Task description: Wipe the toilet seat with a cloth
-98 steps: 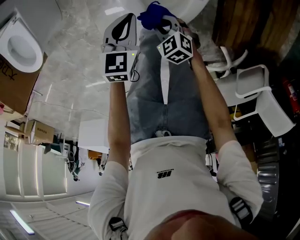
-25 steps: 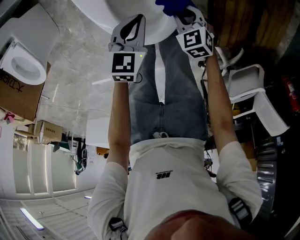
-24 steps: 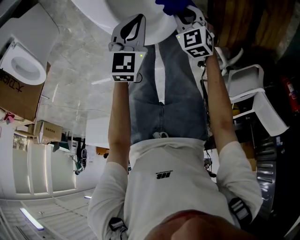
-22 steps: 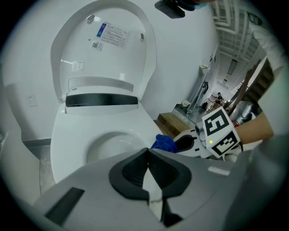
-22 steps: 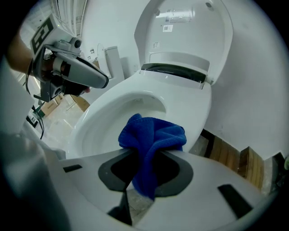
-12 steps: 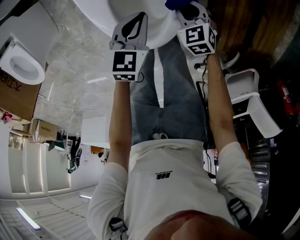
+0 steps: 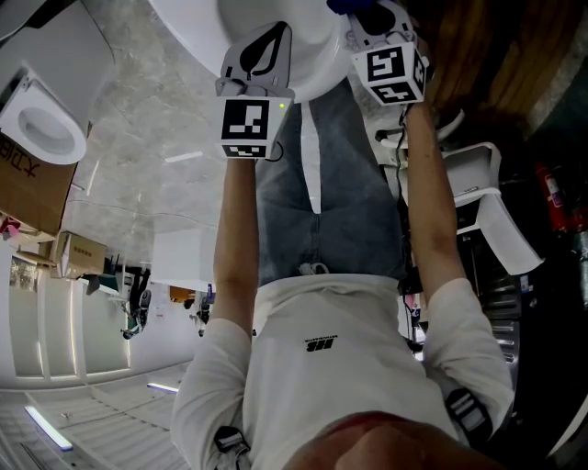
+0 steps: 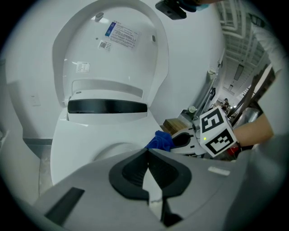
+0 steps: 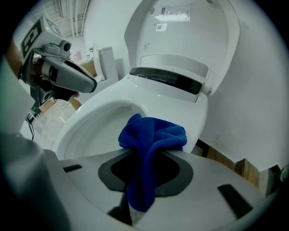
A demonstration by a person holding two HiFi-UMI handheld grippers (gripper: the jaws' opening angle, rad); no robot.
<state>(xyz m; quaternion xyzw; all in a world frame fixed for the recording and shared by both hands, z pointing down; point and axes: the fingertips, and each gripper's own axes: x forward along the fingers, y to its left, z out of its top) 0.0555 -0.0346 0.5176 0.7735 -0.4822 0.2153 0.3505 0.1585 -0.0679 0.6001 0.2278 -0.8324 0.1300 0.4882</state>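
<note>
A white toilet stands in front of me with its lid [image 9: 189, 31] raised and its seat [image 9: 110, 97] down around the bowl. My right gripper [image 9: 144, 167] is shut on a bunched blue cloth [image 9: 151, 140], which hangs just above the seat's right rim. In the left gripper view the cloth [image 8: 160, 140] and right gripper [image 8: 176, 140] show over the seat [image 8: 76, 135]. My left gripper [image 8: 146, 162] is shut on nothing and hovers beside it. The head view puts the left gripper [image 7: 266, 41] and the right gripper [image 7: 367, 16] at the toilet's front edge [image 7: 202, 27].
A second toilet [image 7: 41, 128] sits on a cardboard box [image 7: 28, 179] at the left. White chairs [image 7: 487, 197] and a red extinguisher [image 7: 548, 188] stand at the right, by a dark wooden wall. The person's legs stand on the marble floor [image 7: 147, 165].
Both grippers have moved forward to the toilet, the right one carrying the cloth over the seat rim. Over the last half second they barely shifted.
</note>
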